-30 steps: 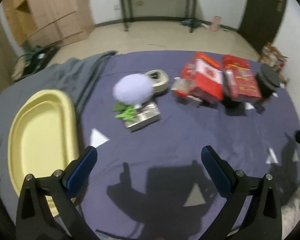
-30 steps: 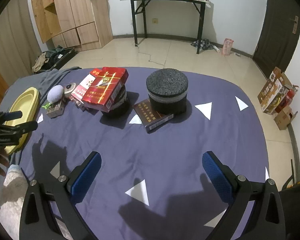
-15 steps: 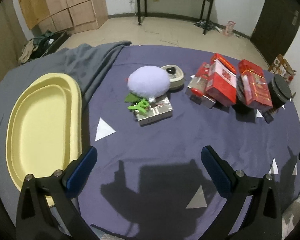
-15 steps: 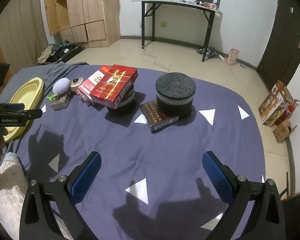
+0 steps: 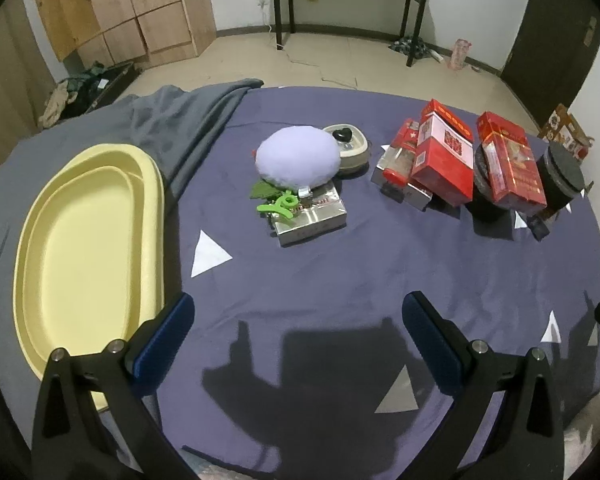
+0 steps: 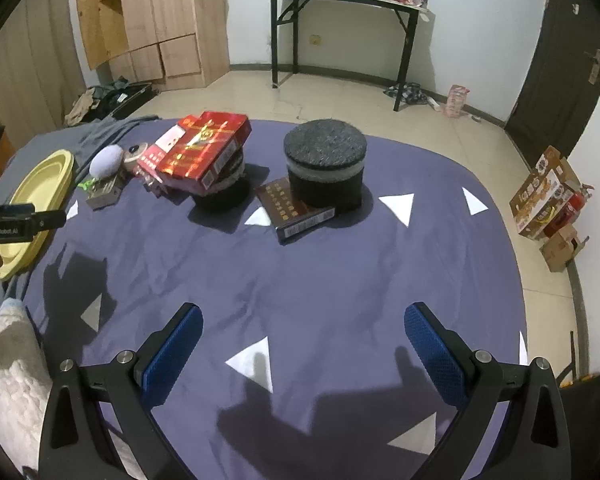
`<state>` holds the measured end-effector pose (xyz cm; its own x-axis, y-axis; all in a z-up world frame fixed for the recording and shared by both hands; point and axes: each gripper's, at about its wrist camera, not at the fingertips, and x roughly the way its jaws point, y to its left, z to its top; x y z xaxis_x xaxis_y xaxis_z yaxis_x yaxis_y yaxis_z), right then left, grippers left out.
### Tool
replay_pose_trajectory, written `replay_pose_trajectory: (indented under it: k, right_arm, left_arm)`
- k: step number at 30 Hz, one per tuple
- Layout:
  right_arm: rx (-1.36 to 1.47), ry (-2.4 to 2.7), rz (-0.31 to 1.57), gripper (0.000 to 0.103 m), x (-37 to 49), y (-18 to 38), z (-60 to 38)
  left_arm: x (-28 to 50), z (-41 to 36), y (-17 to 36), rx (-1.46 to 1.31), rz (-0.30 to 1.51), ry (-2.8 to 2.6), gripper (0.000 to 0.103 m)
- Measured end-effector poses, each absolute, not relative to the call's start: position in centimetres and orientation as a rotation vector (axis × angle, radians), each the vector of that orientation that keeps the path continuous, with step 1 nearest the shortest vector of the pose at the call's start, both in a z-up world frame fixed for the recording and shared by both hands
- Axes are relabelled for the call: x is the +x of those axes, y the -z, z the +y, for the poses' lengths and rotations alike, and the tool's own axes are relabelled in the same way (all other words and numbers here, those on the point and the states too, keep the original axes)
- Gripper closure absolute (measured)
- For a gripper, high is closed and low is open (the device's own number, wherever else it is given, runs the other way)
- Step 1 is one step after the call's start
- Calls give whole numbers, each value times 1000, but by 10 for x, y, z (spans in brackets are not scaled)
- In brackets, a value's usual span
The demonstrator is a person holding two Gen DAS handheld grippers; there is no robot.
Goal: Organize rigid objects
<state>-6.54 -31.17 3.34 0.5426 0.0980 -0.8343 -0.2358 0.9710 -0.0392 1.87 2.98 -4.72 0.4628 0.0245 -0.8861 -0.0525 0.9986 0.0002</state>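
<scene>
My left tongs (image 5: 296,326) hang spread wide and empty over the purple cloth-covered tabletop (image 5: 340,272), with the pale yellow oval plastic tray (image 5: 80,240) just beside their left finger. My right tongs (image 6: 302,338) are likewise wide apart, holding nothing. Well ahead of them sit the round dark grey stone-like canister (image 6: 325,162) on a flat brown box (image 6: 294,210), and the tilted red cardboard box (image 6: 204,152) on a black round jar (image 6: 224,192).

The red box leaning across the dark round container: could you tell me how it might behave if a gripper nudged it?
The red box sits tilted, overhanging the dark round container, so a nudge would probably slide or tip it off. Its flat faces and sharp edges suggest stiff card, likely light. The glossy wrap may prove slippery between the pads.
</scene>
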Motion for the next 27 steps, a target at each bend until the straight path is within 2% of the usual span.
replay_pose_trajectory:
  k: [18, 27]
  right_arm:
    - [-158, -213, 984, 0, -63, -28, -307]
    - [-86, -177, 988, 0, -61, -31, -323]
  left_arm:
    - [9, 22, 45, 8, 1063, 41, 0]
    - [17, 36, 31, -81, 1086, 160, 0]
